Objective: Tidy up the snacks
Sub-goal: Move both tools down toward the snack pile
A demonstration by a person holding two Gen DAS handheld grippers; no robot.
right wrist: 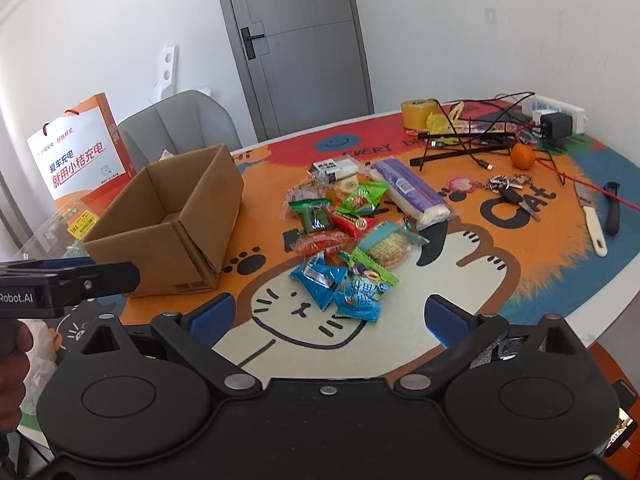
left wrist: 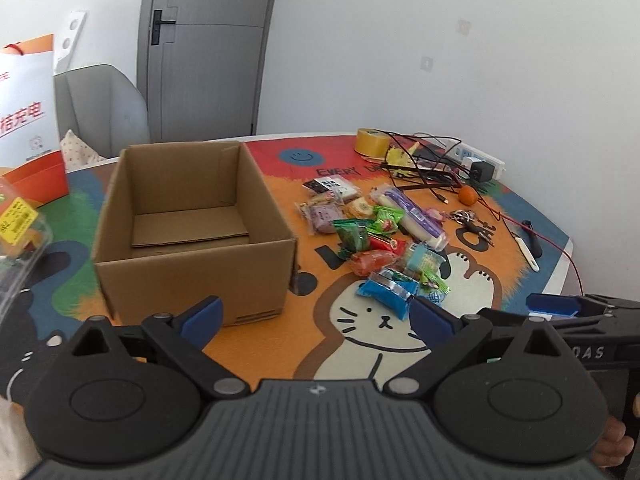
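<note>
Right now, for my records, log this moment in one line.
box: empty | snacks: on mat | left gripper: open | right gripper: open

The left gripper and right gripper hang side by side with jaws spread wide and empty, tilted downward; a hand grips the left one.

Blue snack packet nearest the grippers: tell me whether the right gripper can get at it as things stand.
Probably yes. The right gripper is open and empty, and the blue snack packet lies just ahead on top of the pile's near edge, with nothing in between.
</note>
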